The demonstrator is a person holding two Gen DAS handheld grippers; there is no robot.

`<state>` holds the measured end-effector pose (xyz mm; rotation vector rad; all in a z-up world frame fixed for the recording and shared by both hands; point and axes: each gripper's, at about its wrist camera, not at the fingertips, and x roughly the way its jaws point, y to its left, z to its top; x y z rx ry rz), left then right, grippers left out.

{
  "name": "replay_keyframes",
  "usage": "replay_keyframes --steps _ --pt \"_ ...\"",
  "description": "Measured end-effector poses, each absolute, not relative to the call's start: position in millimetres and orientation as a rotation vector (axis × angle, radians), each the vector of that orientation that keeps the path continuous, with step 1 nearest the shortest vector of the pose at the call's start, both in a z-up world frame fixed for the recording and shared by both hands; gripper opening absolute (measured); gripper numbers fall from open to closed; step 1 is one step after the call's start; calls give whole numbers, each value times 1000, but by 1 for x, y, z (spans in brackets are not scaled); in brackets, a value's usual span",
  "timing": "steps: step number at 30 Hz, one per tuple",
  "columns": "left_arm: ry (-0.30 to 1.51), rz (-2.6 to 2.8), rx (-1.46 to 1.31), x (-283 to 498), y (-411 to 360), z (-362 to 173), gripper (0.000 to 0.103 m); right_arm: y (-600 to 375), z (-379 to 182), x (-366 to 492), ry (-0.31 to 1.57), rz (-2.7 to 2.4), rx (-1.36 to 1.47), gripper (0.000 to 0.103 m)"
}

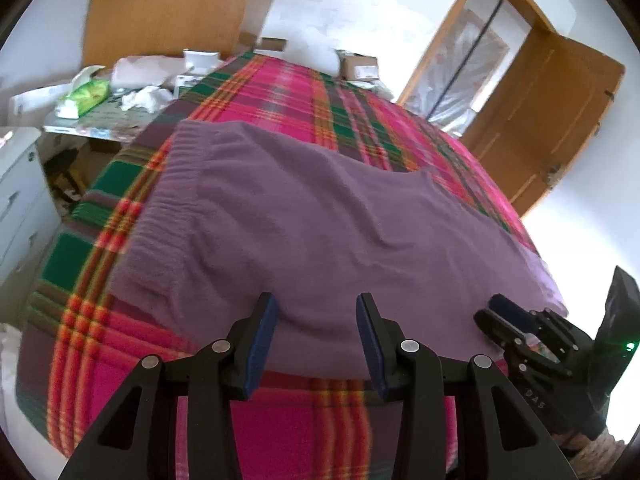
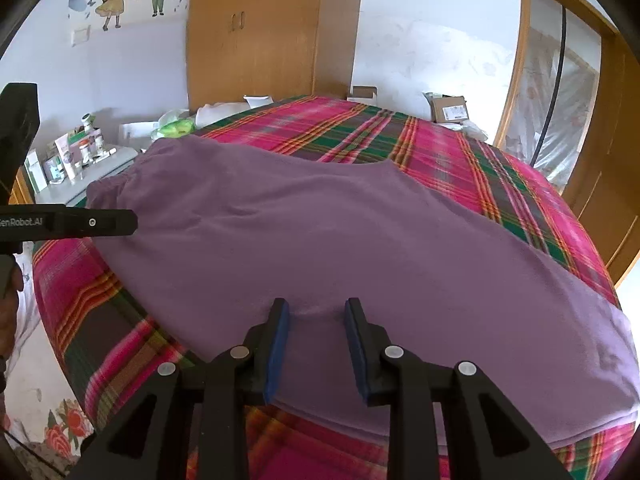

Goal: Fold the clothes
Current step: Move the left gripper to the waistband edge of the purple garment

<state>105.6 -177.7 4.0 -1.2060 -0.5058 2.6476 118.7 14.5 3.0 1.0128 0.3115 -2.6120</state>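
two gripper (image 1: 317,312) tips over purple garment (image 1: 320,216)

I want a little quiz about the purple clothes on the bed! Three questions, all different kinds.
1. True or false: the purple garment lies on a plaid blanket.
2. Which gripper's jaws stand wider: A, the left gripper, or B, the right gripper?
3. Fill in: behind the bed stands a wooden ____.

Key: 1 true. 2 A; neither holds the garment. 3 wardrobe.
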Motion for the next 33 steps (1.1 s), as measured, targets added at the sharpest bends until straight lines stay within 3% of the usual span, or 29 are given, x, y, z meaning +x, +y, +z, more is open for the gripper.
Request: replay_keyframes --steps 25,28,31,33 --pt "-632 2790 -1193 132 -237 15 43 -88 16 120 315 -2312 860 29" --pt "-720 2786 -1212 135 -254 12 43 -106 18 117 310 -2268 838 29" --pt "-762 2797 -1209 138 -264 13 43 -125 19 117 321 -2213 803 37" --pt "-774 2805 -1211 140 -268 13 43 -138 15 119 363 -2196 793 38"
